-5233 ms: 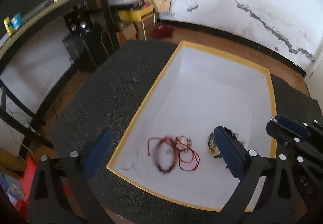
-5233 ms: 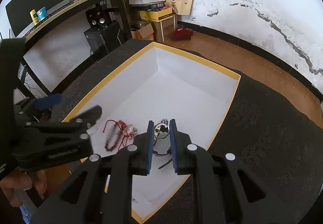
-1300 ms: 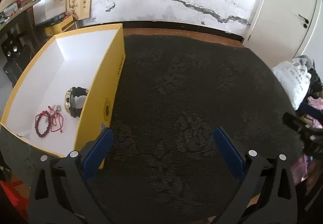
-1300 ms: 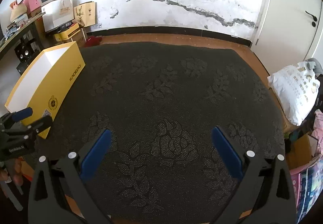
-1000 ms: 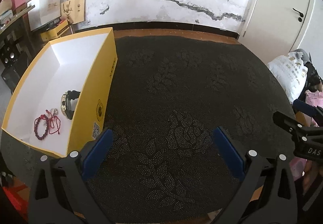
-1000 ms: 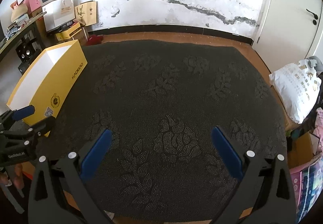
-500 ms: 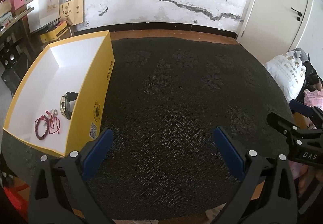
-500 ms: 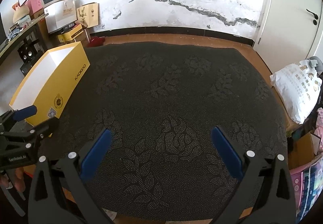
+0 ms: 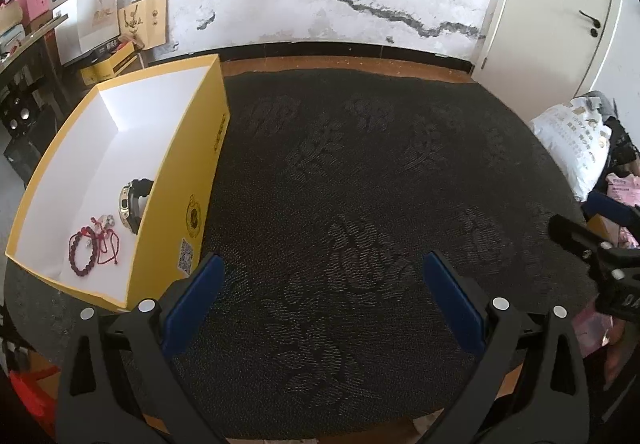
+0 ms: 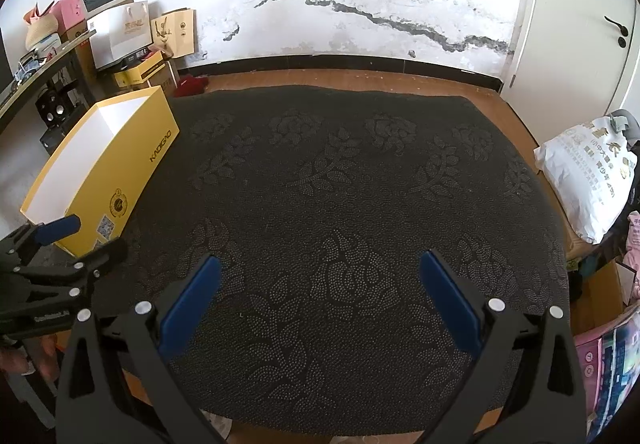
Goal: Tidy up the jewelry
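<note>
I am holding my left claw (image 9: pixel 320 276) and right claw (image 10: pixel 318 280) wide open, gripping nothing, over the dark floral-cloth desk (image 9: pixel 360 184); the yellow cardboard box (image 9: pixel 176 180) is holding a red bead bracelet (image 9: pixel 82 254) and a black watch (image 9: pixel 132 200).

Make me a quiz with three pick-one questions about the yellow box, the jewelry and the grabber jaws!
1. Where does the watch lie?
A. on the carpet
B. inside the yellow box
C. on the white sack

2. What colour is the bead bracelet?
A. dark red
B. green
C. silver

3. How do the jaws of the left gripper and right gripper stand?
A. both shut
B. one shut on the watch
C. both wide open, empty

Answers: 1 B, it rests on the white floor by the box's wall. 2 A, its beads look dark red. 3 C, only the carpet shows between the pads.
</note>
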A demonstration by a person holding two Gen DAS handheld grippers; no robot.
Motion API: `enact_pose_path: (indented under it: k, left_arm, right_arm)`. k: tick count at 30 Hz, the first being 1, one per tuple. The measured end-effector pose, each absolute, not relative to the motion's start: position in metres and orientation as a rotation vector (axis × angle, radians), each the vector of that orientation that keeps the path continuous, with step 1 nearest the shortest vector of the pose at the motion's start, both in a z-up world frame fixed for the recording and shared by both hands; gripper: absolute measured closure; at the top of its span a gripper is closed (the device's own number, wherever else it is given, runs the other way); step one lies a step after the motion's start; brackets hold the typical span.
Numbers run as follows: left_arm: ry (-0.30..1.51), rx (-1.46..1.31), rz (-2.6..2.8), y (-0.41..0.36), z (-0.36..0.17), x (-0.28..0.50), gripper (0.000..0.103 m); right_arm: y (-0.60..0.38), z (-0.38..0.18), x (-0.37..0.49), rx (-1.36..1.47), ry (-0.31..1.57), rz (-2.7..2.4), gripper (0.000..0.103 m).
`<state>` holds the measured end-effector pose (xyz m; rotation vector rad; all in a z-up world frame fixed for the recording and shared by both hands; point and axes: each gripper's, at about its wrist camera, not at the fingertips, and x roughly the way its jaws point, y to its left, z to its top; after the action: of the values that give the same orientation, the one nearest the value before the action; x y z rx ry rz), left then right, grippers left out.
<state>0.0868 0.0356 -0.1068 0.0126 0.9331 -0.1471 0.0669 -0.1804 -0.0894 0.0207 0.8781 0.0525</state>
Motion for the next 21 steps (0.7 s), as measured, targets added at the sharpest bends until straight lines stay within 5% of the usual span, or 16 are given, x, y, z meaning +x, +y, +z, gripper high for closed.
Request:
enact_pose_path:
  k: [21]
  left_arm:
    - [0.928,0.008,-0.150,0.0385,-0.1063,0.0884,0.006]
  right_arm:
    - [-0.1749,-0.0886,0.0682,0.011,0.880,0.060,0.007]
